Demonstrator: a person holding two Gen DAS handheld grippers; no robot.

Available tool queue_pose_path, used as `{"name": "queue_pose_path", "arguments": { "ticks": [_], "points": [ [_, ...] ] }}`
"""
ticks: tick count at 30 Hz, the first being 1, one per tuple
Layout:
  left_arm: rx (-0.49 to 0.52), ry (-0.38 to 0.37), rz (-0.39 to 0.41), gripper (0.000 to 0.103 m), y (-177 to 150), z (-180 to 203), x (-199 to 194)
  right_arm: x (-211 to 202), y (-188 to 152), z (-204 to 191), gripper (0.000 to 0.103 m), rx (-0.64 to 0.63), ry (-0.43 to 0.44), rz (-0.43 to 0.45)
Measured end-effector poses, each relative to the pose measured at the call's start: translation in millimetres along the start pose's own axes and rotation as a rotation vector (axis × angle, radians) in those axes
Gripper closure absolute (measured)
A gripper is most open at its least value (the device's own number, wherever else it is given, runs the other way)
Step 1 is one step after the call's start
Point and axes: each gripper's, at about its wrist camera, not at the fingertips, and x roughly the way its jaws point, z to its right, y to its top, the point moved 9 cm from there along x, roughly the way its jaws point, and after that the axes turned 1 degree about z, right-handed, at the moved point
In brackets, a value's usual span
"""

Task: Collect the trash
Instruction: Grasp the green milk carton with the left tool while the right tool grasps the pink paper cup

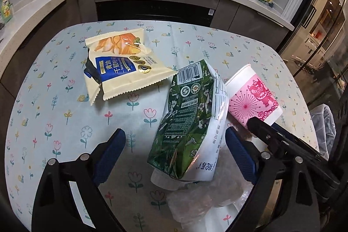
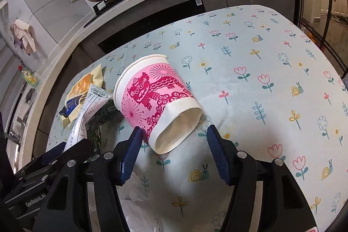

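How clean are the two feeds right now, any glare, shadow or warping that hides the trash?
Left wrist: heavy fisheye bending of the table edge; a glare streak on the green bag, barcode still sharp; the clear plastic bag near the bottom is washed out. Right wrist: the pink cup is crisp, with a soft shadow beneath it; the open right tool is in focus, corners vignetted black.

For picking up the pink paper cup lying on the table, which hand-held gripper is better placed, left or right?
Right, probably. The right hand-held gripper is open with the pink cup's base between its fingers. The left hand-held gripper is open around the green bag; the cup sits off to its right.
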Motion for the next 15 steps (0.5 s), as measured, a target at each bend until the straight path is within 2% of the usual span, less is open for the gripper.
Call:
{"name": "queue_pose_path", "arguments": {
  "ticks": [2, 5, 6, 7, 8, 9, 10, 15],
  "points": [
    [-0.018, -0.032, -0.008, 0.015, -1, 0, 1, 1, 2, -1, 0.045, 0.005, 0.015, 0.000],
    [-0.007, -0.042, -0.012, 0.015, -2, 4, 4, 2, 7, 0, 0.046, 0.022, 0.041, 0.000],
    [0.000, -0.039, -0.014, 0.015, -3, 6, 5, 4, 8, 0, 0.051, 0.030, 0.052, -0.005],
    [0.006, -0.039, -0.020, 0.023, -5, 8, 7, 4, 9, 0, 0.055, 0.033, 0.062, -0.010],
    [0.012, -0.044, -0.033, 0.033, -7, 10, 10, 4, 10, 0, 0.072, 0.031, 0.070, -0.014],
    [0.012, -0.046, -0.048, 0.036, -10, 11, 12, 4, 9, 0, 0.089, 0.026, 0.073, -0.020],
    [0.005, -0.044, -0.056, 0.044, -11, 10, 14, 3, 9, -1, 0.089, 0.023, 0.071, -0.017],
    [-0.014, -0.044, -0.042, 0.045, -14, 10, 7, -11, 9, -3, 0.089, -0.012, 0.059, 0.020]
  ]
}}
